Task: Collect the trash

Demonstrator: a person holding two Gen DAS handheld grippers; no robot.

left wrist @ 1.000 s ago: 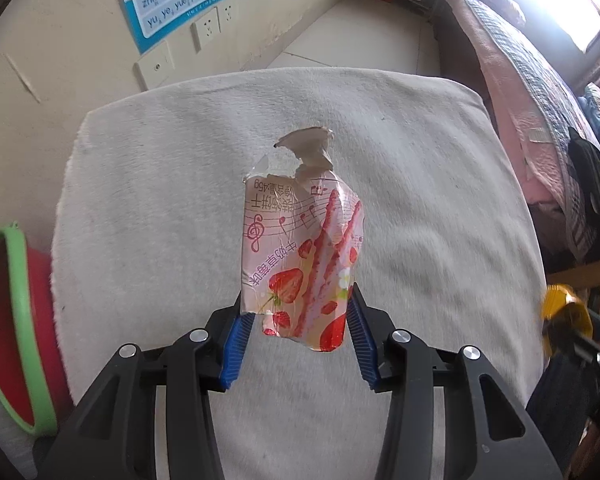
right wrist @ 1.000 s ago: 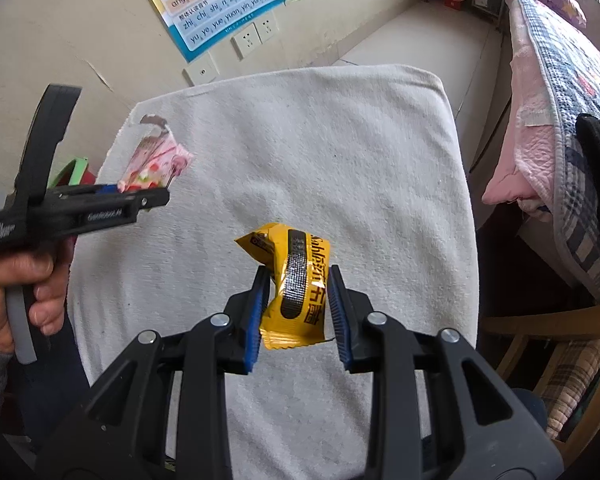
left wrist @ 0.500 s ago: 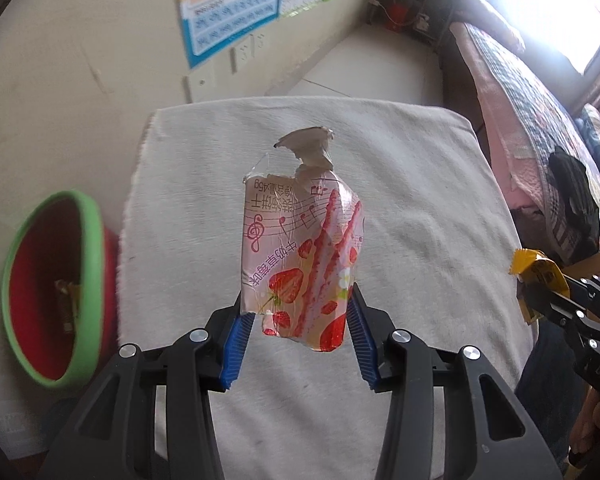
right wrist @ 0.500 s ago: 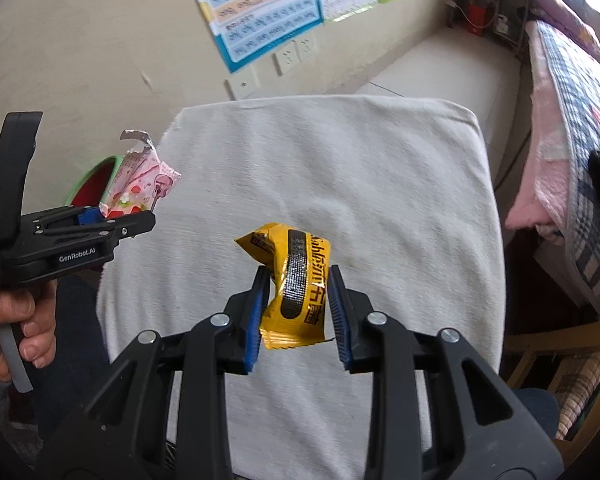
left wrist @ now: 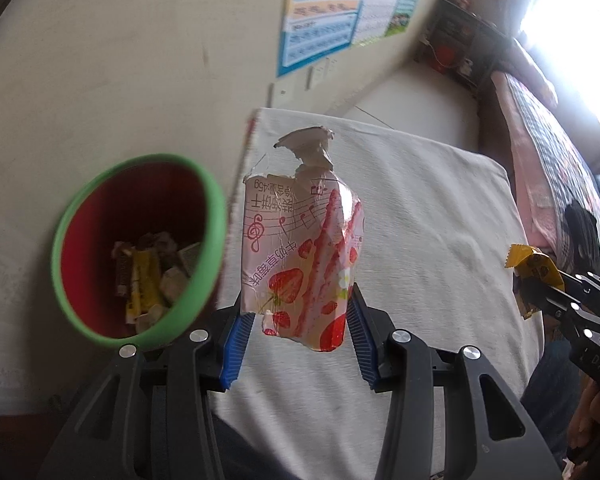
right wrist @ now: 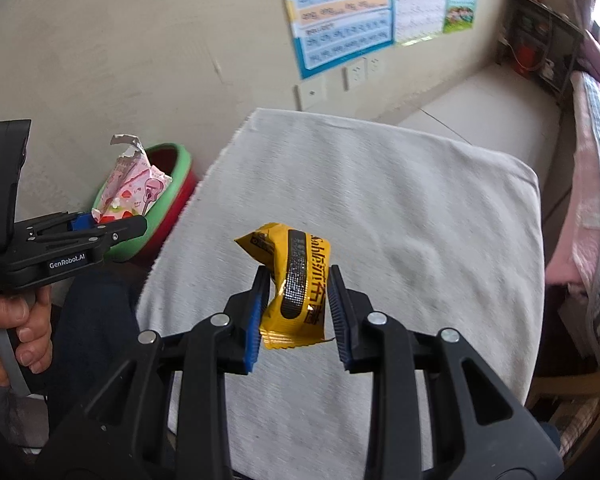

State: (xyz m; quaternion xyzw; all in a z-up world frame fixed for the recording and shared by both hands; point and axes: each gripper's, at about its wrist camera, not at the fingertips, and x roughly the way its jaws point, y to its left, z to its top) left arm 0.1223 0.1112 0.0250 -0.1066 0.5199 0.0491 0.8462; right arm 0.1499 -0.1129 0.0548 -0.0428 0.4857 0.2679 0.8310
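Note:
My left gripper (left wrist: 298, 338) is shut on a torn pink strawberry snack wrapper (left wrist: 300, 248), held upright above the left edge of the white cloth-covered table (left wrist: 420, 216). Just left of it stands a red bin with a green rim (left wrist: 216, 216) holding several wrappers. My right gripper (right wrist: 296, 320) is shut on a crumpled yellow wrapper (right wrist: 296, 280) over the table. In the right wrist view the left gripper (right wrist: 112, 228) with the pink wrapper (right wrist: 134, 182) hangs in front of the bin (right wrist: 180, 168). The yellow wrapper (left wrist: 532, 272) also shows at the left wrist view's right edge.
A beige wall with a blue chart (right wrist: 340, 12) and sockets stands behind the table. A bed with pink and plaid covers (right wrist: 596, 184) runs along the right. A person's hand (right wrist: 16, 332) grips the left handle, with dark trousers below.
Both grippers have moved left and up, carrying their wrappers. The bin has come fully into the left wrist view, now close beside the pink wrapper. Neither grip has altered.

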